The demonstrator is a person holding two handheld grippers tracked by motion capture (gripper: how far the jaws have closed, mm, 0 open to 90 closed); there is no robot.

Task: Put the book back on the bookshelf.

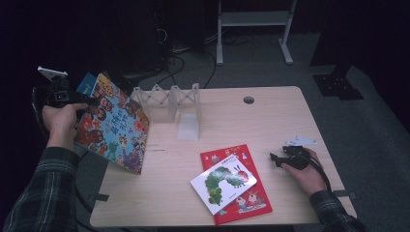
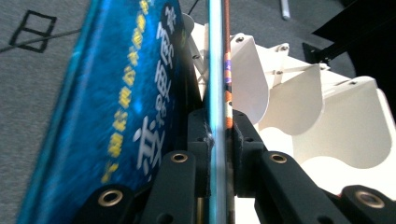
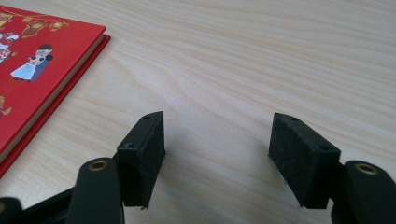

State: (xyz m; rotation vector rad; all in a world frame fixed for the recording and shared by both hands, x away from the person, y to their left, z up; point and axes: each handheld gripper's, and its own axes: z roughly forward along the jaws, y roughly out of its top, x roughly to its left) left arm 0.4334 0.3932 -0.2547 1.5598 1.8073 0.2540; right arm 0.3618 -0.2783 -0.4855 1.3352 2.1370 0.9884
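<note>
Three books in sight. One big colourful picture book (image 1: 116, 123) is held tilted at the left edge of the tabletop (image 1: 270, 116), off the surface, its lower corner over the table's left side. Left gripper (image 1: 80, 99) grasps it at the upper edge; in the left gripper view the jaws are clamped on the book's thin edge (image 2: 215, 93), blue cover (image 2: 116, 93) to the left, white rack (image 2: 327, 116) beyond. The rack (image 1: 174, 99) stands upper centre of the tabletop. Red book (image 1: 246, 198) lies flat lower centre, a white caterpillar book (image 1: 222, 182) on top of it. Right gripper (image 1: 278, 158) rests low on the tabletop just right of the red book (image 3: 37, 60), jaws spread apart, nothing between them.
</note>
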